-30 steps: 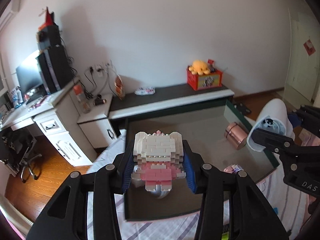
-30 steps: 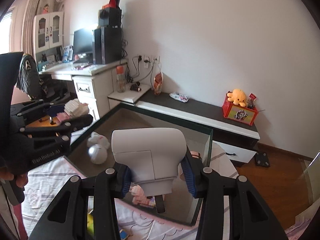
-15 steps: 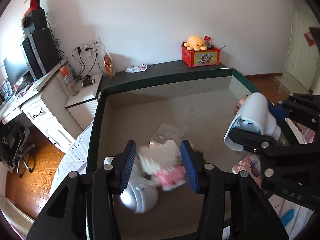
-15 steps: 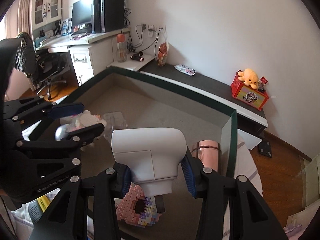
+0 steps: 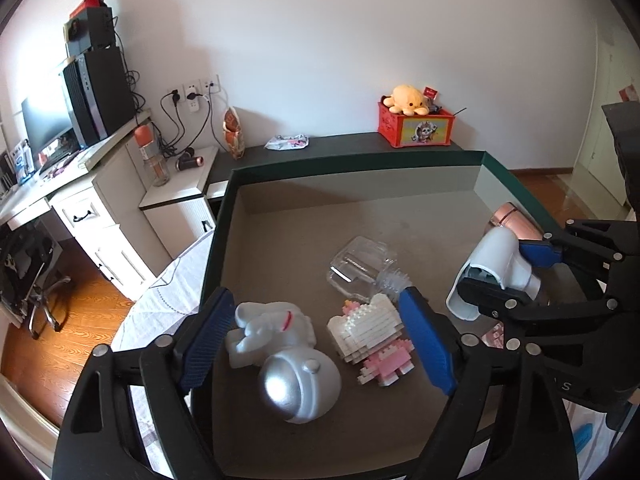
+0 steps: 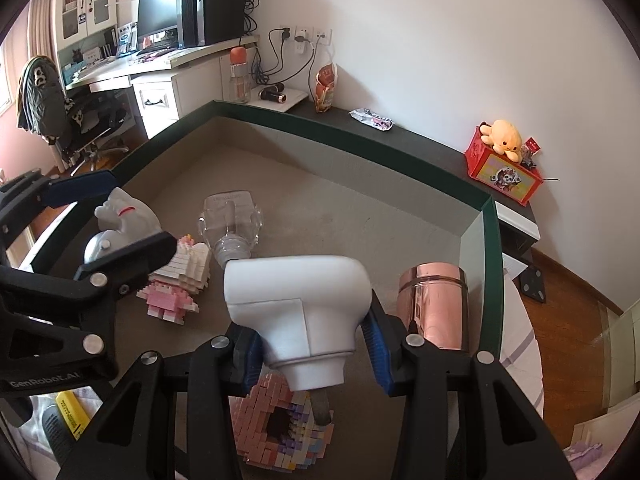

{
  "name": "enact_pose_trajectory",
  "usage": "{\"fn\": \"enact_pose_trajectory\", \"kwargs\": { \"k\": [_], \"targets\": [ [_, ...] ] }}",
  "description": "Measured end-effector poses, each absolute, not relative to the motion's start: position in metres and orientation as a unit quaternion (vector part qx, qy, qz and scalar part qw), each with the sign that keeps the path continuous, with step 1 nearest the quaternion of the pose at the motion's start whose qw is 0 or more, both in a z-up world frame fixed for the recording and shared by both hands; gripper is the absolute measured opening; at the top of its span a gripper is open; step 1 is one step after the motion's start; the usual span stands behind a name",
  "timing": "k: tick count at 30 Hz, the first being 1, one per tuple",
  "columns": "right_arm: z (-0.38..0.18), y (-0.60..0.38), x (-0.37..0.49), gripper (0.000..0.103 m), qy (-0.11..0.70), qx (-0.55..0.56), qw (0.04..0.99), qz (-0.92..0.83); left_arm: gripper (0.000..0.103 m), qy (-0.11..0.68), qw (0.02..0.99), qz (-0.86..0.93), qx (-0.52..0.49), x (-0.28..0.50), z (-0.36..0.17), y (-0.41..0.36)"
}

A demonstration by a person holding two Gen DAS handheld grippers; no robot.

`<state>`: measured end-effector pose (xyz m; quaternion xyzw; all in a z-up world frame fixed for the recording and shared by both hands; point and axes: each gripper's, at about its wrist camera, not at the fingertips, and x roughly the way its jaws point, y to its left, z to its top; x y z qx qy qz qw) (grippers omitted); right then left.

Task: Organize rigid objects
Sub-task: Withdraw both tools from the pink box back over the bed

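Left gripper (image 5: 316, 340): we see jaws spread wide, nothing gripped. Brick figure (image 5: 374, 336) lies on box floor between its fingers, touching right pad, beside astronaut toy (image 5: 288, 364). Right gripper (image 6: 314, 346): we see jaws closed on white hair dryer (image 6: 298, 300), held above box (image 5: 352, 160) near copper can (image 6: 436, 304). Clear bottle (image 5: 360, 270) lies on floor behind brick figure. Pink brick donut (image 6: 280, 428) sits under dryer.

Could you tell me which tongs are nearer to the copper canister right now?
Right. The right tongs, shut on the white hair dryer, sit just beside the copper canister; the open left tongs hang across the box.
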<state>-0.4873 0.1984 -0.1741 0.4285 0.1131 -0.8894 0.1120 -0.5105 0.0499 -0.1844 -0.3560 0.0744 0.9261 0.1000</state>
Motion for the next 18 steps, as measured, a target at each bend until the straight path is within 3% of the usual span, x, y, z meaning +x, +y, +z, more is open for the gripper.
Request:
{"fn": "enact_pose_trajectory", "kwargs": {
  "k": [4, 9, 11, 18],
  "targets": [
    [-0.172, 0.201, -0.485, 0.049, 0.111, 0.422, 0.101, -0.894, 0.09, 0.073, 0.095, 0.927, -0.356, -0.508, -0.183, 0.047],
    [-0.157, 0.201, -0.474, 0.072, 0.114, 0.401, 0.09, -0.904, 0.097, 0.067, 0.088, 0.932, -0.345, -0.497, -0.173, 0.042],
    [-0.148, 0.202, -0.466, 0.077, 0.113, 0.389, 0.088, -0.91, 0.099, 0.066, 0.085, 0.934, -0.341, -0.49, -0.167, 0.04],
    [-0.11, 0.203, -0.415, 0.085, 0.117, 0.324, 0.064, -0.936, 0.103, 0.063, 0.068, 0.947, -0.306, -0.45, -0.137, 0.025]
  ]
}}
